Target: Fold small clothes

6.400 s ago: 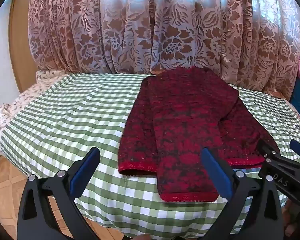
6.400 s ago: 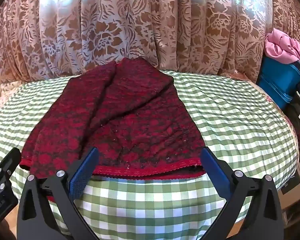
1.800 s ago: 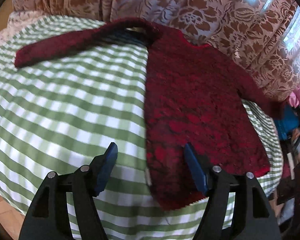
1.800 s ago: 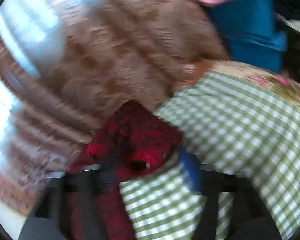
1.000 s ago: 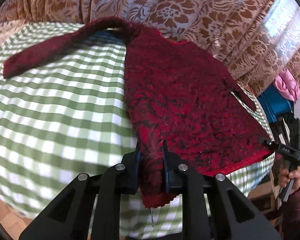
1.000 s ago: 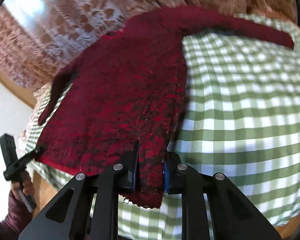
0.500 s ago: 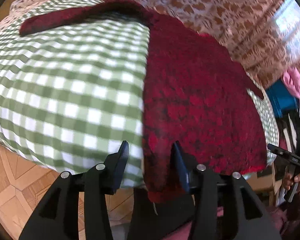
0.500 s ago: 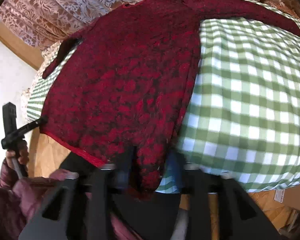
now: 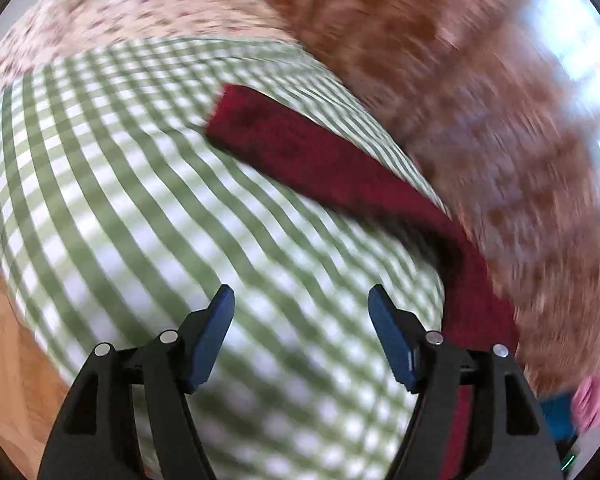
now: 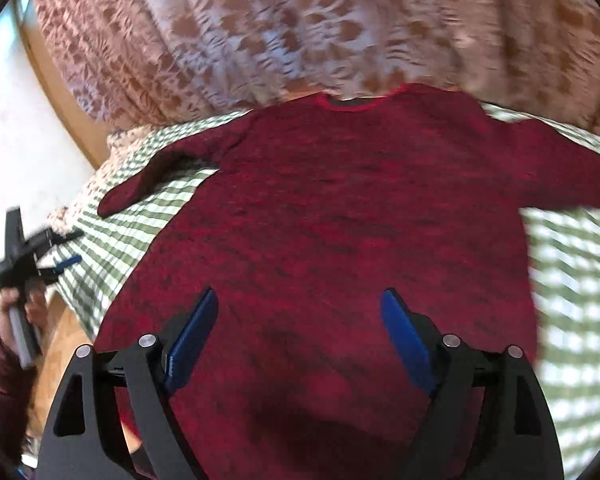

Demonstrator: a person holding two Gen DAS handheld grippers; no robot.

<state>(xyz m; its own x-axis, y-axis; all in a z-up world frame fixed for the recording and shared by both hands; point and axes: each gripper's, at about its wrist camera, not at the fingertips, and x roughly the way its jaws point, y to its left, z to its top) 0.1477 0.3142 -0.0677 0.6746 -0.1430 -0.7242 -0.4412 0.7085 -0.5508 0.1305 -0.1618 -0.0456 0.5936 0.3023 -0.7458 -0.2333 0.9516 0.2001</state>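
The sweater (image 10: 340,232) is a fuzzy dark-red knit with black mottling and a brighter red trim at its round neckline; it lies flat, front spread wide, on the green-and-white checked tablecloth (image 10: 572,320), neck toward the curtain (image 10: 260,32) and both sleeves stretched out sideways. The right wrist view takes in nearly the whole sweater — body, collar, the left sleeve tapering to a rounded cuff over the cloth's edge — and also the left gripper (image 10: 66,248), small, at the sweater's left, held in a hand with a maroon cuff, out beyond the cloth's edge. The left wrist view, heavily blurred, shows only one long red sleeve (image 9: 320,152) running diagonally across the checks toward the curtain, plus a floral-print cloth (image 9: 120,20) under the checked one and wooden floor (image 9: 4,340) below the rounded table edge. The right gripper (image 10: 296,336) hangs over the sweater's lower body with its blue-padded fingers (image 10: 192,336) spread apart, nothing between them. In its own view the left gripper (image 9: 300,336) is likewise spread wide over bare checked cloth, the sleeve just off its right finger (image 9: 392,340) — open cloth lies all along the sweater's right side.
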